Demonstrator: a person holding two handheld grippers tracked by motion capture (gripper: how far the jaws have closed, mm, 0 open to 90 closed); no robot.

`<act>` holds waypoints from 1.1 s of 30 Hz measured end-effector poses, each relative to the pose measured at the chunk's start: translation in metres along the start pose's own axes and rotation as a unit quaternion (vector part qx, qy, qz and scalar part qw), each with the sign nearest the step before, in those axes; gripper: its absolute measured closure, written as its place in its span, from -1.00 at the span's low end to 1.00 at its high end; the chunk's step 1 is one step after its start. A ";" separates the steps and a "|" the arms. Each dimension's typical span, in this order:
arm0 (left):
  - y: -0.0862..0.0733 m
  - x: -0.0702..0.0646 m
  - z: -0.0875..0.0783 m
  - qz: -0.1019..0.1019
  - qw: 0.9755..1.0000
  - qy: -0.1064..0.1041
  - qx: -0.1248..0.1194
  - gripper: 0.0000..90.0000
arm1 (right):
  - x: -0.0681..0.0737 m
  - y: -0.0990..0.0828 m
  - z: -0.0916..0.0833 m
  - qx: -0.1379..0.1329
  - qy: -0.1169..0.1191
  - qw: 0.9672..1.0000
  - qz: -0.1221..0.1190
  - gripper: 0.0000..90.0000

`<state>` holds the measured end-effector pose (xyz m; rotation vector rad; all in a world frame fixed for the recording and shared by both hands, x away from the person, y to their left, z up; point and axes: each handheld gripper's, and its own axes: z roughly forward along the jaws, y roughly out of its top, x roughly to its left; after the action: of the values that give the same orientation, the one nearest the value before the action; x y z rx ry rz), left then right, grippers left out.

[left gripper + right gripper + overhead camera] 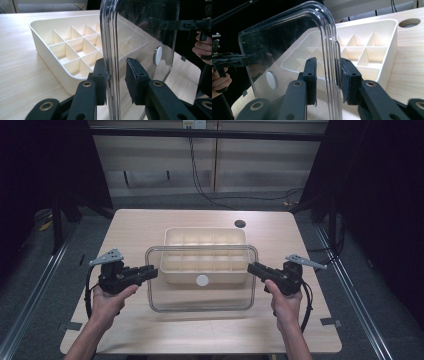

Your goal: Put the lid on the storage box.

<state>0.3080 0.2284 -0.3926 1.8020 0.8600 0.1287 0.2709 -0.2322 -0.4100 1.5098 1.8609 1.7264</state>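
Both tools grip the clear lid [201, 278] by its short edges, the left tool [150, 271] on one side and the right tool [254, 268] on the other, jaws closed on the rim; the lid hangs level just above the near part of the cream tray [172, 236] on the surface [140, 225]; I'd say it's mid-carry; next comes lining it up squarely and lowering both ends together.

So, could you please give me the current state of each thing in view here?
Clear lid: off the tray, held up at both short edges.
Divided tray: uncovered, compartments empty, resting on the table.
Left gripper: shut on the lid's left edge.
Right gripper: shut on the lid's right edge.
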 end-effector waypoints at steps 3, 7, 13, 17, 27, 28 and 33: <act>0.004 0.001 0.001 0.002 1.000 0.003 0.002 0.57 | -0.001 0.004 0.001 -0.001 0.001 1.000 -0.002 0.54; 0.009 0.003 0.003 0.002 1.000 0.005 0.001 0.57 | -0.003 0.009 0.004 0.000 0.001 1.000 0.002 0.54; 0.017 0.002 0.002 0.003 1.000 0.009 -0.002 0.57 | -0.003 0.016 0.006 -0.003 0.002 1.000 0.005 0.54; 0.019 0.004 0.003 0.000 1.000 0.010 -0.004 0.56 | -0.003 0.021 0.007 -0.006 0.003 1.000 0.002 0.54; 0.033 0.009 0.005 0.003 1.000 0.015 -0.008 0.56 | -0.004 0.035 0.014 -0.015 0.002 1.000 0.003 0.54; 0.035 0.010 0.005 0.005 1.000 0.017 -0.008 0.56 | -0.004 0.037 0.014 -0.014 0.001 1.000 0.003 0.54; 0.047 0.012 0.005 0.018 1.000 0.020 -0.004 0.55 | -0.004 0.046 0.017 -0.019 0.004 1.000 -0.001 0.54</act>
<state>0.3423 0.2244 -0.3584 1.8126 0.8539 0.1929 0.3090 -0.2334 -0.3786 1.4884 1.8214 1.7588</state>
